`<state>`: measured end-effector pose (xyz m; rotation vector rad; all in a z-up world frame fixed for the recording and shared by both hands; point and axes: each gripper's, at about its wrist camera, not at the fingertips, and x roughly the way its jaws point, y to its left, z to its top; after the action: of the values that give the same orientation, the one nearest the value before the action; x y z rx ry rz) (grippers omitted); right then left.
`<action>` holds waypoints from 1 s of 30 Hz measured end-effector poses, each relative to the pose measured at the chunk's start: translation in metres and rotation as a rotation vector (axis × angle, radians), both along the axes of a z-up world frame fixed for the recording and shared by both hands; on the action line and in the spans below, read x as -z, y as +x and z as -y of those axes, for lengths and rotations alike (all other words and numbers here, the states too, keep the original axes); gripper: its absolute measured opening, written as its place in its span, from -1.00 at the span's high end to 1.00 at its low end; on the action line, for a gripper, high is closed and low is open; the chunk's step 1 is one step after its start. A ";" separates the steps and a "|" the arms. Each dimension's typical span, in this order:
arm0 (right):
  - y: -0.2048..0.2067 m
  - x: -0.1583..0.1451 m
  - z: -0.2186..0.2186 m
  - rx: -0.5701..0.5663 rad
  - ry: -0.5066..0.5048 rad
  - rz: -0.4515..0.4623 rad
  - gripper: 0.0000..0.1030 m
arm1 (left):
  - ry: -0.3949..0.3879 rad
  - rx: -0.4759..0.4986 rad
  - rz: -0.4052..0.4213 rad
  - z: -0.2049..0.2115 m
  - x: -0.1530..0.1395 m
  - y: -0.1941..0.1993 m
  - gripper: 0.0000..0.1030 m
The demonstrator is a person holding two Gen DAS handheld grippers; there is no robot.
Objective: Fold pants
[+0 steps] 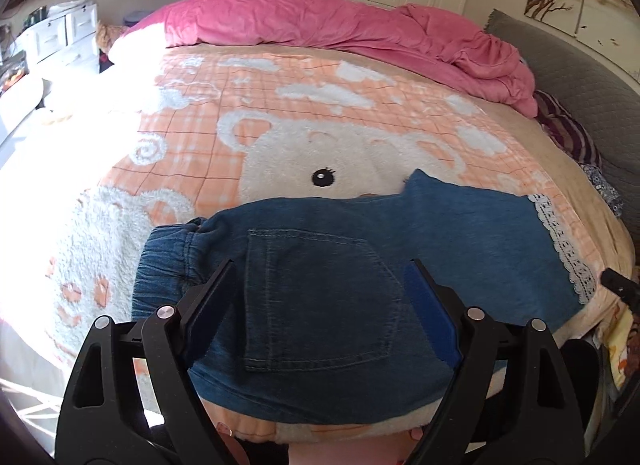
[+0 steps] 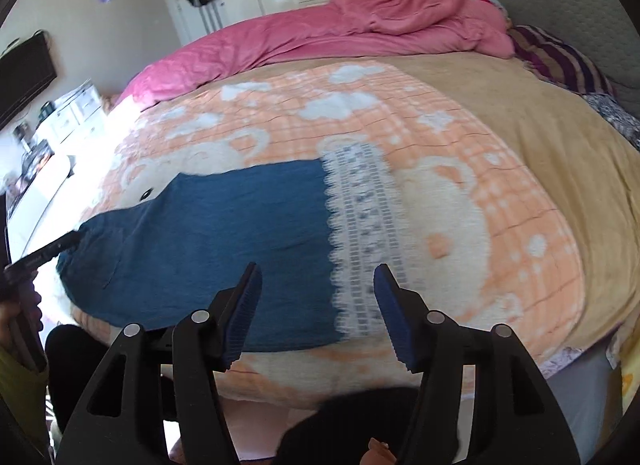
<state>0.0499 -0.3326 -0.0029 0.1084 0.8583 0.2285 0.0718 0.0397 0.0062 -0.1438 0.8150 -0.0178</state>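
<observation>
So the pants (image 1: 320, 265) are lying flat on the bed (image 1: 280, 113), near its front edge, already folded lengthwise with one leg over the other, back pocket (image 1: 320, 297) up, lace hem (image 2: 360, 241) at one end. Left gripper (image 1: 320, 297) hovers over the pocket, fingers wide apart, holding nothing. Right gripper (image 2: 318, 305) is over the hem end, fingers apart too, empty. I'd say roughly halfway: the crosswise fold, hem to waistband (image 1: 168, 261), looks not yet done.
</observation>
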 end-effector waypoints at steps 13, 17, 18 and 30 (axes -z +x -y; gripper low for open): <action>0.017 0.057 -0.042 -0.066 0.042 -0.172 -0.19 | 0.111 0.150 -0.156 0.059 0.068 0.002 -0.62; 0.014 0.051 -0.029 -0.062 0.121 -0.156 -0.18 | 0.114 0.141 -0.163 0.061 0.064 0.005 -0.65; 0.012 0.046 -0.026 -0.055 0.123 -0.139 -0.19 | 0.104 0.145 -0.160 0.062 0.059 0.006 -0.65; -0.004 0.014 0.043 0.112 0.125 -0.026 -0.41 | 0.126 0.244 -0.096 0.118 0.019 0.024 -0.70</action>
<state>0.0457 -0.3755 -0.0173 0.2758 0.8612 0.1755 0.0960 -0.0782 -0.0127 0.0751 0.9237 -0.1905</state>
